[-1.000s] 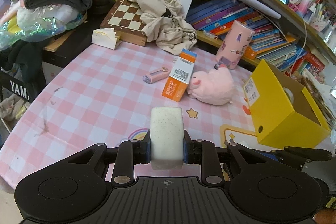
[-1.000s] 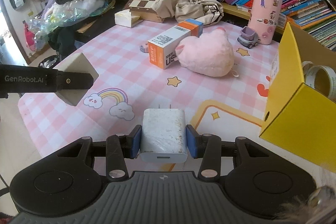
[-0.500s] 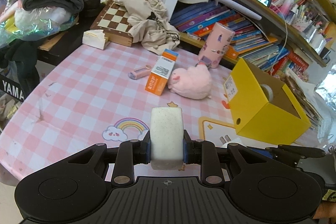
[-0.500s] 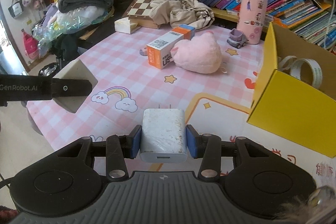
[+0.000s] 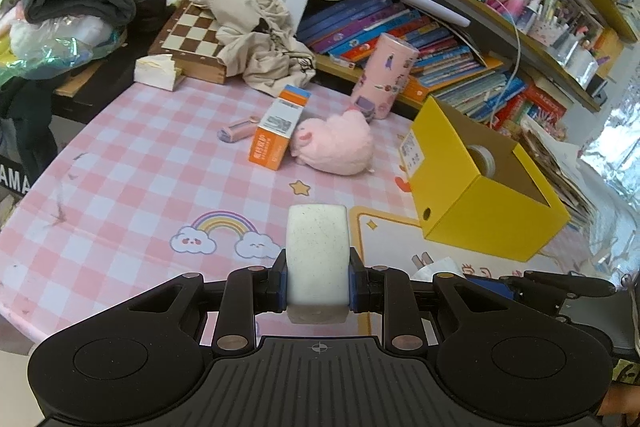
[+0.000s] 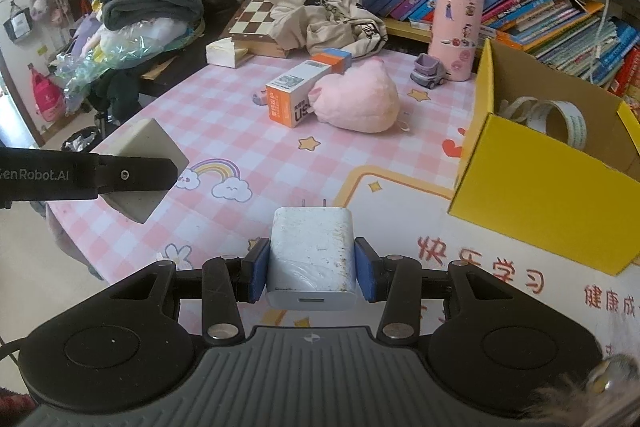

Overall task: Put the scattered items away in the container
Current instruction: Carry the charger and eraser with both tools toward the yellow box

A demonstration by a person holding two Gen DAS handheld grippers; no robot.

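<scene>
a: we have pulled both hands back and up from the table over the last second. the yellow box [image 5: 480, 187] now sits whole in the left wrist view, where a second ago its right side ran off the edge.

b: and our grips have not changed. the left gripper [image 5: 318, 277] is pinching the pale speckled block [image 5: 317, 255] between its blue pads, and the right gripper [image 6: 311, 269] is pinching the white charger [image 6: 312, 259], prongs pointing away from us.

a: in the right wrist view the block [image 6: 146, 171] hangs off to the left, over the table's near edge, well apart from the box [image 6: 552, 187].

b: so both items are lifted clear and the box is open to us. a tape roll [image 6: 560, 123] already lies inside it.

a: we judge the carry comes next: the right hand has the shorter way, with the box just ahead and to its right.

b: still on the checked cloth [image 5: 132, 187]: the orange carton [image 5: 276, 131], the pink plush [image 5: 336, 147], the small pink case [image 5: 236, 129] and the toy truck [image 6: 428, 75]. those wait for later trips.
</scene>
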